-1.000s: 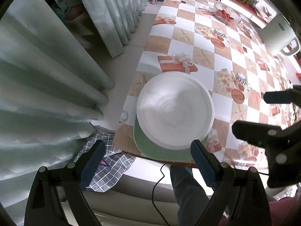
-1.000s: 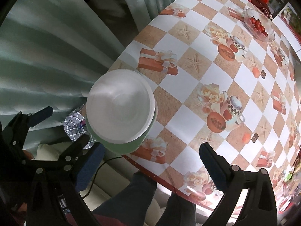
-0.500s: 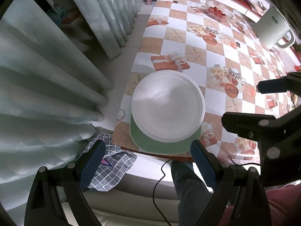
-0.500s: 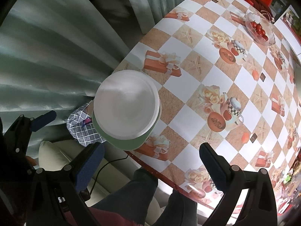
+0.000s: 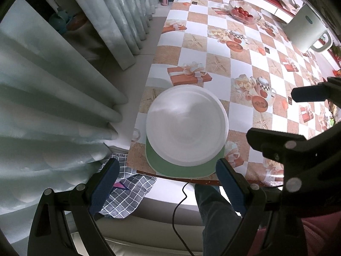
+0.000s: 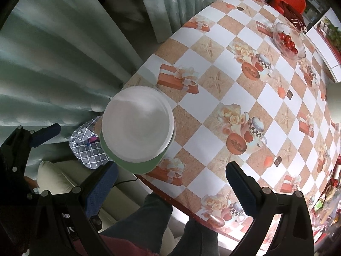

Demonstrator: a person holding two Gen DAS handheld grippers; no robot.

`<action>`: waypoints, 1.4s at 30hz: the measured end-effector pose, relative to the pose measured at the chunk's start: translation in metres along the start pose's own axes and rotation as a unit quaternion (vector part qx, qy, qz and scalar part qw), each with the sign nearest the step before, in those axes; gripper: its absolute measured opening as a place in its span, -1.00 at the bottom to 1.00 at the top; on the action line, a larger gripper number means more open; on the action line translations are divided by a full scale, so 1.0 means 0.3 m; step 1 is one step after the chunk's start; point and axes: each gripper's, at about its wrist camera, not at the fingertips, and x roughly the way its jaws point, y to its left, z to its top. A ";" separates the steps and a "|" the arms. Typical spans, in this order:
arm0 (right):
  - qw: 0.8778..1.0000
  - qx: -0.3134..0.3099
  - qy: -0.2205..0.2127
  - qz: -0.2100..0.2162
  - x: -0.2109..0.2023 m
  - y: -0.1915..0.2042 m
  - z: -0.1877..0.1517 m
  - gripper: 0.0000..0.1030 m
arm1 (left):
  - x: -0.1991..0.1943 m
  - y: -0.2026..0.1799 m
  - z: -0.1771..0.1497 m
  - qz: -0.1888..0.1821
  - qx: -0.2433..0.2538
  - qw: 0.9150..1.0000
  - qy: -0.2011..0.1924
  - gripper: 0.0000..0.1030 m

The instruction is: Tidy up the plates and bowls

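Curtains [image 5: 64, 85] in pale green folds fill the left of both views, hanging beside the table's near corner. Below them a checked cloth [image 5: 125, 194] lies on a light cushion, just off the table edge. Next comes the left gripper [image 5: 166, 183], held above the table edge with its blue-padded fingers [image 5: 104, 183] spread wide and nothing between them; in the right wrist view it shows at the far left [image 6: 42, 134]. Between and beyond its fingers sits the white bowl [image 5: 186, 125], upside down, resting on the green plate [image 5: 181, 169], whose near rim shows as a crescent from under the bowl. Both stand at the near corner of the table [image 5: 234, 49], which is covered in a checkered cloth printed with gift boxes, teapots and starfish. The plate's rim reaches the table edge or nearly so. A thin black cable [image 5: 181, 202] hangs down below that edge, beside the person's dark trouser leg [image 5: 215, 213].

Further right, the right gripper [image 6: 170, 183] also hovers above the near edge, jaws wide apart and gripping nothing; the stacked bowl and plate [image 6: 136, 164] lie to the left of its left finger. Far across the table stands a glass bowl of tomatoes [image 5: 244, 13], and at the far right a white kettle [image 5: 304, 32].
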 end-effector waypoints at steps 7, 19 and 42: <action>1.000 -0.004 0.000 -0.007 0.005 0.004 0.001 0.97 | 0.003 -0.003 0.001 0.002 0.001 1.000 0.004 0.81; 1.000 -0.002 0.007 -0.005 0.018 0.000 -0.004 0.97 | 0.010 -0.020 -0.003 0.007 0.012 1.000 0.011 0.81; 1.000 -0.001 0.012 0.011 0.032 -0.003 -0.023 0.97 | 0.009 -0.045 -0.008 0.020 0.034 0.999 0.024 0.82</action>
